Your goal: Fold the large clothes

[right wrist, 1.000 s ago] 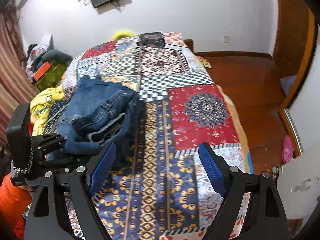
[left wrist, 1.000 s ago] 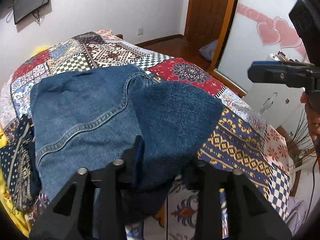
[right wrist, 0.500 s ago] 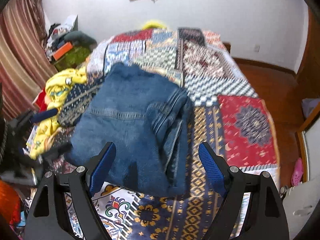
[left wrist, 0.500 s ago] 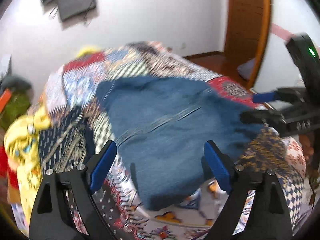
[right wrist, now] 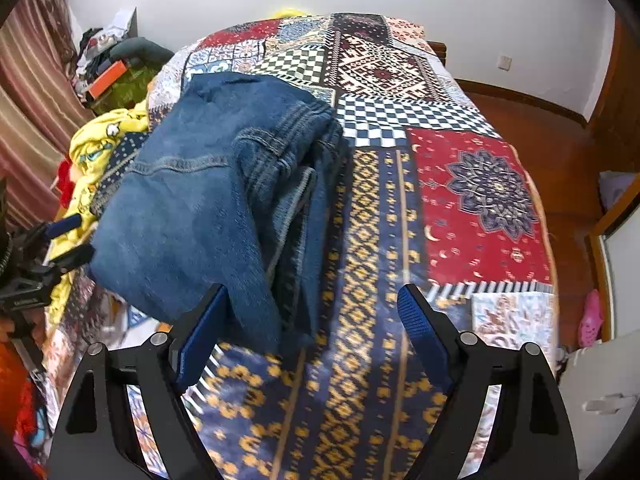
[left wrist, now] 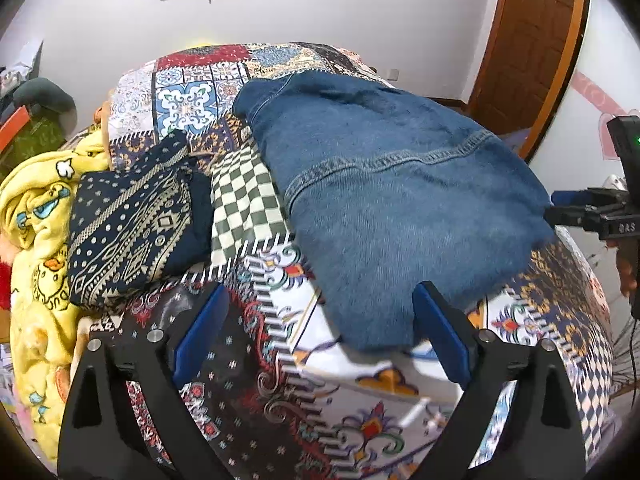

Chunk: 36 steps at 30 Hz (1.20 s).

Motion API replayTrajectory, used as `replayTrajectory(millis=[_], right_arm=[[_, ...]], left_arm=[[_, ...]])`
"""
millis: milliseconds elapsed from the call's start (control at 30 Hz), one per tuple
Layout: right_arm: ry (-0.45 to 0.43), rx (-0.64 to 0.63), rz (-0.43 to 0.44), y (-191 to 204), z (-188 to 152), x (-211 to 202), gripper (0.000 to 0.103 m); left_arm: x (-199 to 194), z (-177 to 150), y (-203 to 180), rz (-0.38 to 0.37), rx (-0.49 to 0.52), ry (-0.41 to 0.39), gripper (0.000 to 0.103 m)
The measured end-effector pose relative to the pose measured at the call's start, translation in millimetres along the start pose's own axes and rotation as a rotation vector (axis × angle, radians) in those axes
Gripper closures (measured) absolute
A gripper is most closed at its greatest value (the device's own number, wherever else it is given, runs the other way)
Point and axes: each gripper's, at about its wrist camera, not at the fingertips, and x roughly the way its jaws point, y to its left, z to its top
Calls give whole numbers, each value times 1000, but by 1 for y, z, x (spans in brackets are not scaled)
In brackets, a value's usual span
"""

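Folded blue jeans lie on the patchwork bedspread; they also show in the right wrist view, with folded layers at their right edge. My left gripper is open and empty, just in front of the jeans' near edge. My right gripper is open and empty, its left finger by the jeans' near corner. The right gripper shows at the far right of the left wrist view; the left gripper shows at the far left of the right wrist view.
A folded navy patterned garment and a yellow cartoon blanket lie left of the jeans. Cluttered items and a curtain stand at the far left. A wooden door and wood floor are on the right.
My left gripper let go of the jeans and opened, then drew back. The jeans now lie flat and folded on the bed. Both cameras swung to face the bed.
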Motion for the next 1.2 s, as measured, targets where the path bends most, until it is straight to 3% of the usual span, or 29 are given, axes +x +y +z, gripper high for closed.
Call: replayTrajectory(millis=[100,200,400,533,633,767,933,1133,1200], right_arm=[[-7,-15,-60,-1,0,-7,20],[-19,-23,-59,-1,6,-14,19],[-115,-78,-18,14,28,-34,19],[-168,-83,52,22,49,-33,19],[-144,-48,128,20,64,-14,19],[-33,29,213,7,76,31,19],[101,120,268,-19,81,89,19],[191,169,447,-24,85,126,18],[216,181,486,-22,87,137,11]], left_arm=[[-7,-2,4,78,40,1,9],[-11,3,11,173,84,-9,9],[-32,35,27,172,36,-94,9],[-32,62,34,73,-47,-124,9],[-13,79,39,-35,-120,-87,9],[34,88,54,-195,-261,25,9],[99,81,65,-316,-391,199,10],[143,81,66,-472,-488,260,10],[150,83,64,-493,-498,262,10]])
